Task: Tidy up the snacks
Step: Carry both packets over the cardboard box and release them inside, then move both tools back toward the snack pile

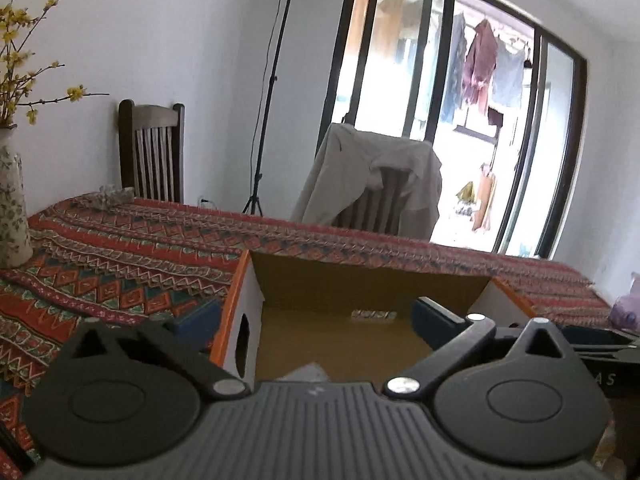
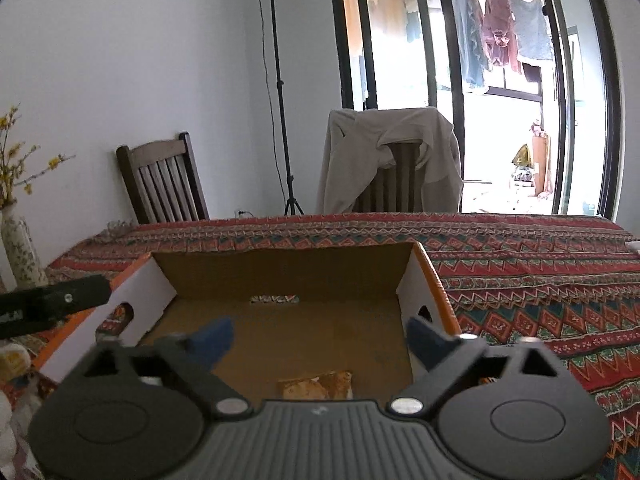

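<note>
**A:** At the table: we hold both grippers over the box, and both stand wide apart with nothing between the pads. The right gripper (image 2: 318,338) hangs over the near end of the box (image 2: 280,276); just below and between its jaws lies one packet (image 2: 316,386), flat on the cardboard floor.

**B:** And the left gripper (image 1: 316,316)? We straddle the box's left wall there, one blue finger (image 1: 198,316) outside it, the other inside. A pale corner of something (image 1: 308,372) shows between the jaws at the bottom edge, perhaps a second packet; we cannot tell.

**A:** So, by our reading, at least one snack is in and released. Beyond the jaws the rest of the box floor is bare up to the far wall, apart from a handle slot (image 2: 274,299) showing the cloth through it.

**B:** What remains? To the left of the right jaws, outside the box, we see pale rounded shapes (image 2: 12,360), blurred, perhaps more snacks. Right of the left jaws, a purple bag (image 1: 626,308) sits on the cloth (image 1: 120,280). We judge the job begun, with most of it ahead.

**A:** Farther off: two chairs (image 2: 164,184), a lamp stand (image 2: 280,92), the laundry outside.
</note>
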